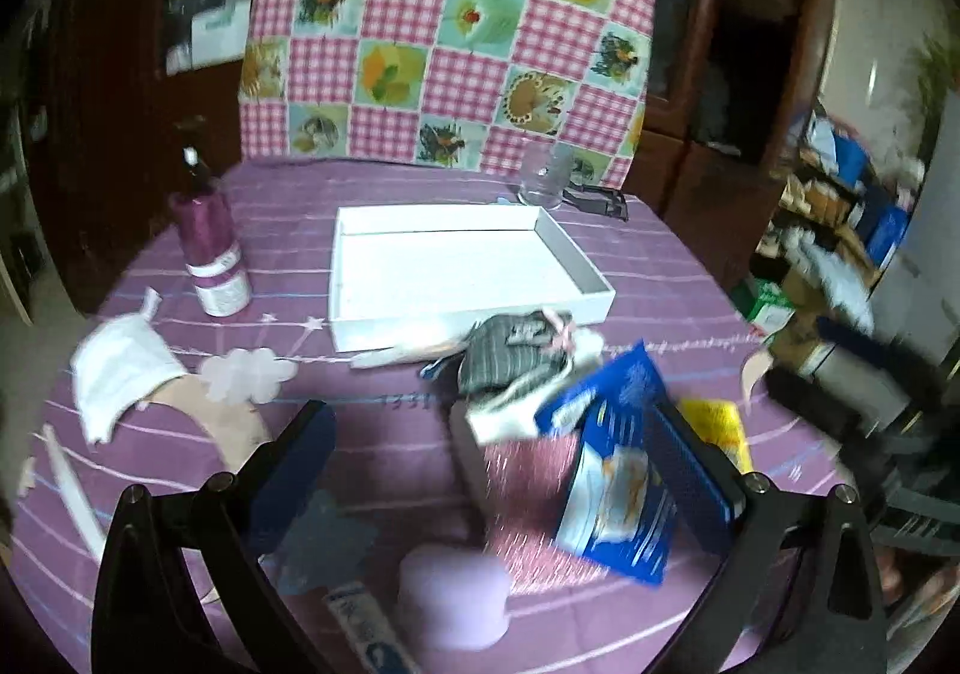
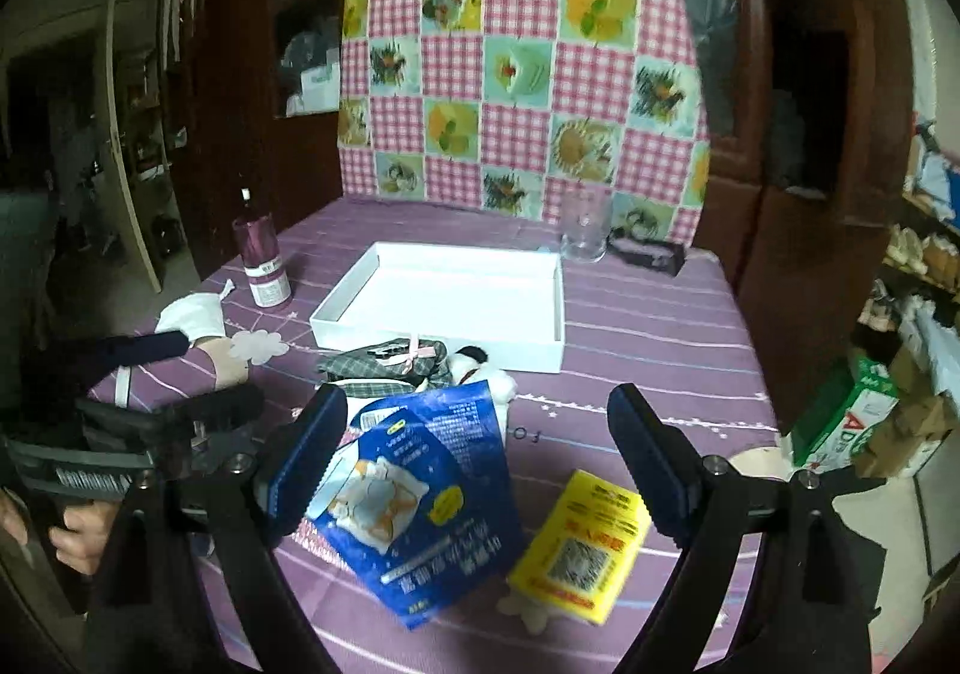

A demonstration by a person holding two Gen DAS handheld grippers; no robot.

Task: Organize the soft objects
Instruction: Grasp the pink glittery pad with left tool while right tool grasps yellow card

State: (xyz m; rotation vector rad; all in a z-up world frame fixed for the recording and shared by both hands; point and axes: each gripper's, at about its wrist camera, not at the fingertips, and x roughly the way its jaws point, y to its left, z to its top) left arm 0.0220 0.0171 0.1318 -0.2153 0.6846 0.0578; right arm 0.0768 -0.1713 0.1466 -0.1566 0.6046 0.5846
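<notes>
Blue packet [image 2: 426, 494] ahead: hovers with left hand-held gripper [image 1: 486, 416] and right hand-held gripper [image 2: 477, 398] gaping, keeps white box [image 2: 510, 353] free for soft items.

left wrist: near, angled down over worktop [image 1: 390, 434], toward box [image 1: 456, 278] | right wrist: same, further right | shared: box, blue packet [image 2: 420, 494], quilt [image 2: 516, 62]

A lived-in home room: a round table [image 2: 660, 326] under a purple striped cloth, a chair draped in a pink gingham patchwork cover [image 2: 522, 62], dark wooden cabinets [image 2: 240, 74] with glass doors, and cluttered shelves of boxes [image 1: 840, 206] at the right.
</notes>
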